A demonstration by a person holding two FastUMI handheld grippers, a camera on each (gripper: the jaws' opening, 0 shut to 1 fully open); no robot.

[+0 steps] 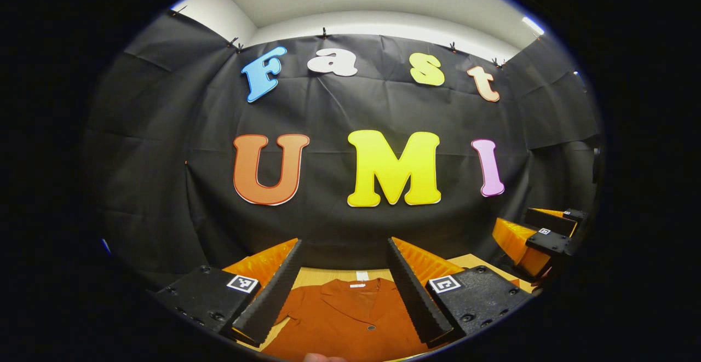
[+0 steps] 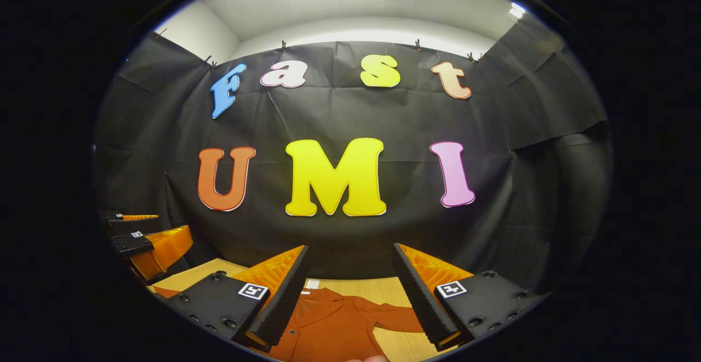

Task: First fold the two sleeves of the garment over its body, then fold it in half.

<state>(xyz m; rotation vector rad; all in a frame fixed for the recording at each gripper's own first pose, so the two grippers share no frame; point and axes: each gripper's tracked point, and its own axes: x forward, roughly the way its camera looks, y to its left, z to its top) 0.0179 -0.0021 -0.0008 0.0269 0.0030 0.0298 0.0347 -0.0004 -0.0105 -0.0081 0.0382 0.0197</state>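
Garment [image 1: 350, 318] flat on table [image 2: 350, 285]; grippers [image 1: 346, 247] [image 2: 350, 252] spread — unobstructed.

Garment [image 1: 339, 318]: in the left gripper view its lower body is cut off by the bottom edge, and its shoulders and sleeves are hidden behind the left gripper's [image 1: 345, 291] fingers.
Garment, right gripper view: its hem is cut off at the bottom; its left side is covered by the right gripper's [image 2: 350, 296] finger.
Neck label [image 1: 362, 276]: too small to be read.
Table [image 2: 356, 285]: largely hidden by gripper bodies and cloth.
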